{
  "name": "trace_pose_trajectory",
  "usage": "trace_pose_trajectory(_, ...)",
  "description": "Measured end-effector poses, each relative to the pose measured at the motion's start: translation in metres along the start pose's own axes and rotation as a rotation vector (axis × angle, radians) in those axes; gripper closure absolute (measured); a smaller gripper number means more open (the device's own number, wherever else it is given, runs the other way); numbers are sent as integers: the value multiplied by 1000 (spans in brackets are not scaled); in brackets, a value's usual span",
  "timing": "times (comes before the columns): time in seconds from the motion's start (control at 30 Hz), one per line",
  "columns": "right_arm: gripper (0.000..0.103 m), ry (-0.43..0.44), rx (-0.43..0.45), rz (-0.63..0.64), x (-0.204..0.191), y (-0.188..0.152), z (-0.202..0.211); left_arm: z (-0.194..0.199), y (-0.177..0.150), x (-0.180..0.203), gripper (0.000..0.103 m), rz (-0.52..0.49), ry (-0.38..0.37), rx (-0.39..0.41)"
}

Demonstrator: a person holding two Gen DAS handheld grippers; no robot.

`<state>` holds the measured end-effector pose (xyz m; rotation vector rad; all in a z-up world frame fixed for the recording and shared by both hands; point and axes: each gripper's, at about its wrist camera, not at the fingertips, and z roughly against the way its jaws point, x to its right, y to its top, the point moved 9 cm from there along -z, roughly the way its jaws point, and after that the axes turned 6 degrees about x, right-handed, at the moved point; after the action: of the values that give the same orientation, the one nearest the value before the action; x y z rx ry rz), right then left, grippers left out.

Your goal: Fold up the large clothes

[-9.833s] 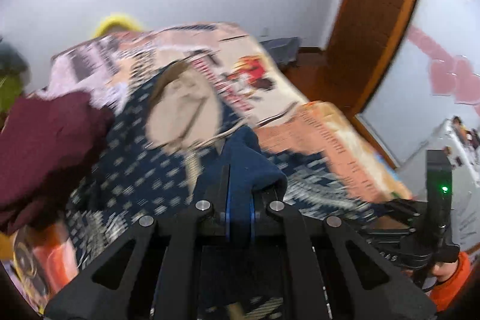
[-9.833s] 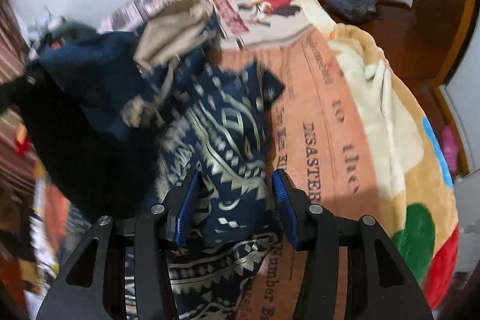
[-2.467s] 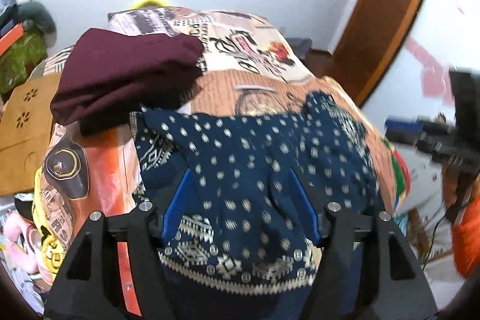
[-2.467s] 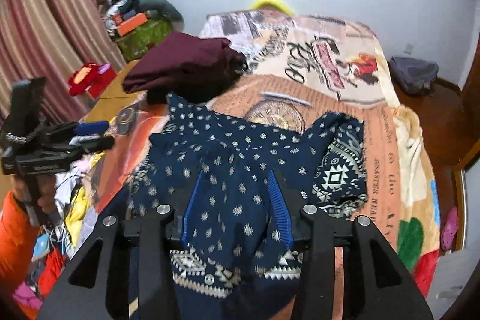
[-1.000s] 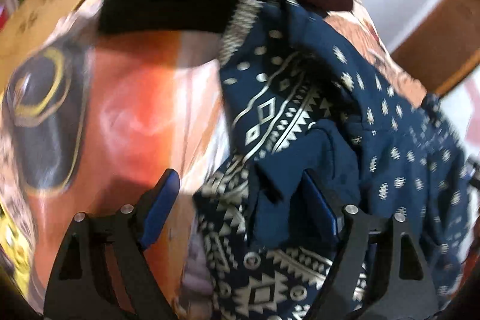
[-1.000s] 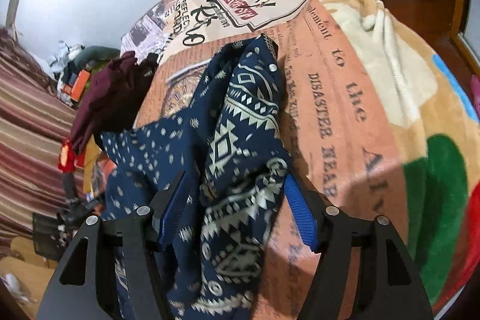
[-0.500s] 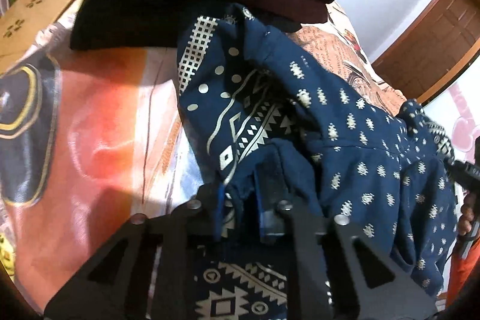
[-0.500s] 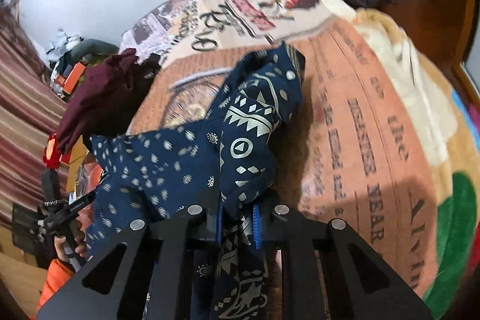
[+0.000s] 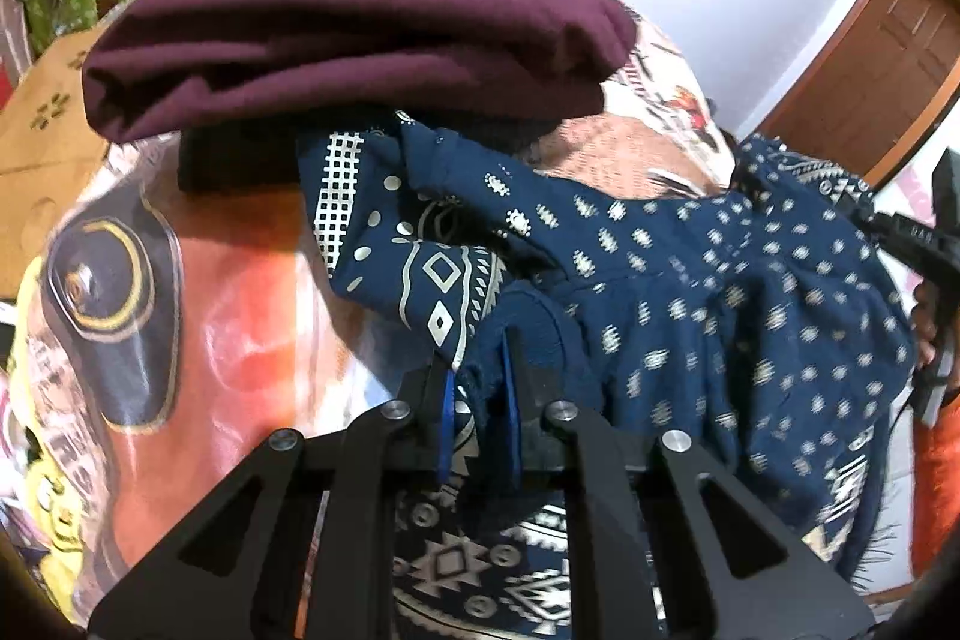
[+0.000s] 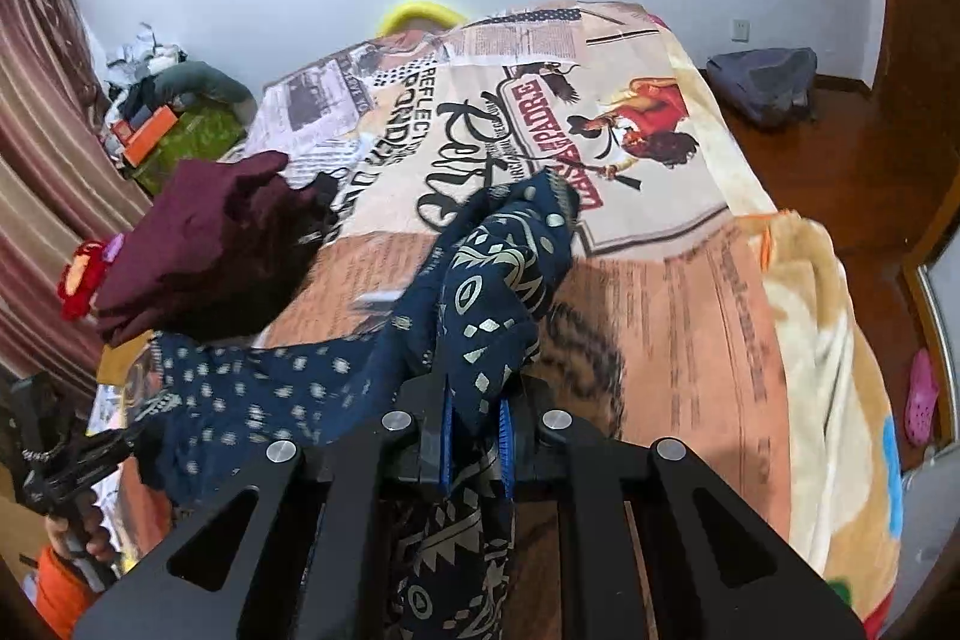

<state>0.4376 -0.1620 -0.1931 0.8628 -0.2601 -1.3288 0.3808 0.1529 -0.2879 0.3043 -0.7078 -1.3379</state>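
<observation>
While both claws are pinching cloth, what your next move turns on is how the navy-blue garment printed with pale geometric motifs [image 9: 750,280] is strung between them. Its long axis runs from one claw to the other, side to side across the near part of the bed with the newspaper-print blanket [image 10: 690,292], and the cloth sags in the middle instead of hanging taut.

Your left claw [image 9: 477,421] has its blue pads pressed together on a bunched end of that garment, which spills up and away from the pads. That end sits just in front of the folded maroon garment [image 9: 360,34], and the nearest navy fold touches the dark layer under the maroon stack. So the left hand is the one nearer the maroon stack.

Your right claw [image 10: 474,436] is likewise clamped on the garment's other end, where the larger diamond-and-triangle border shows. From those pads one lobe rises straight ahead towards the middle of the bed, and the dotted body trails off towards the maroon stack and the other hand. This end lies well apart from the maroon stack, over open blanket.

I judge you are at the lift-and-spread step. Draw the two ends apart along that axis to take out the sag, and keep the left end from dragging on the maroon stack.
</observation>
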Motion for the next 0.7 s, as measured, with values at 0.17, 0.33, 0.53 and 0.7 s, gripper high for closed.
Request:
trace_pose_trajectory(0.17,91,-45,-99,-37,29,-19,-43,-34,-9,-30,87,19,62,-65)
trace_pose_trajectory(0.33,83,-107,-152,-4,51,-40,-46,-54,-22,-48,72,78,69,-101)
trace_pose_trajectory(0.53,66,-133,-160,11,56,-45,-2,-29,-24,-51,57,20,163,-93)
trace_pose_trajectory(0.7,47,-87,-137,66,35,-52,43,-5,-38,-48,48,-13,203,-114)
